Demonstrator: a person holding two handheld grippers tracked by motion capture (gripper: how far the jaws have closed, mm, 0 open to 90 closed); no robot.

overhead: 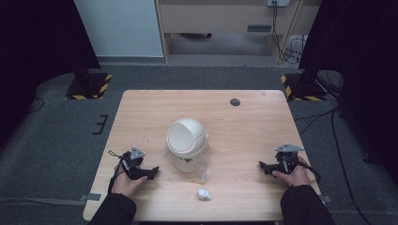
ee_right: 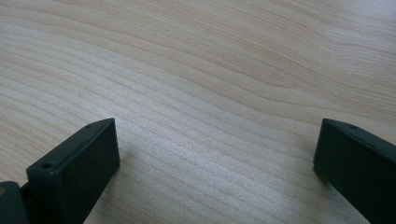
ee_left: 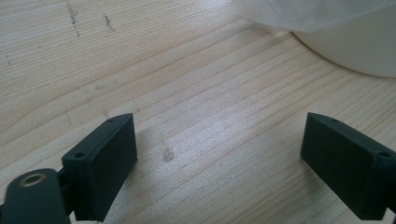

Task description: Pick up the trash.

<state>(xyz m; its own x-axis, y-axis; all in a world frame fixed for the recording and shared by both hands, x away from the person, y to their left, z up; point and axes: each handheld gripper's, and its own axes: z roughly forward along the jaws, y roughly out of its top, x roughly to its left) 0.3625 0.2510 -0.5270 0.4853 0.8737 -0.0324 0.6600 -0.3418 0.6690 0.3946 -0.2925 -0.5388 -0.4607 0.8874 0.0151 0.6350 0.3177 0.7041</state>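
Note:
A small cream bin with a domed swing lid (overhead: 187,139) stands mid-table, lined with a clear plastic bag. A crumpled white paper ball (overhead: 202,193) lies near the front edge, and a clear scrap (overhead: 205,175) lies just in front of the bin. My left gripper (overhead: 154,171) rests on the table left of the bin, jaws wide apart and empty; in the left gripper view (ee_left: 219,154) the bin's base (ee_left: 355,46) curves across the top right. My right gripper (overhead: 263,166) rests at the right, open over bare wood (ee_right: 215,154).
The wooden table (overhead: 141,117) has a round cable hole (overhead: 235,102) at the back right. Beyond it is grey carpet, two black stands with hazard-striped bases (overhead: 89,86), and loose cables (overhead: 338,140) on the floor at the right.

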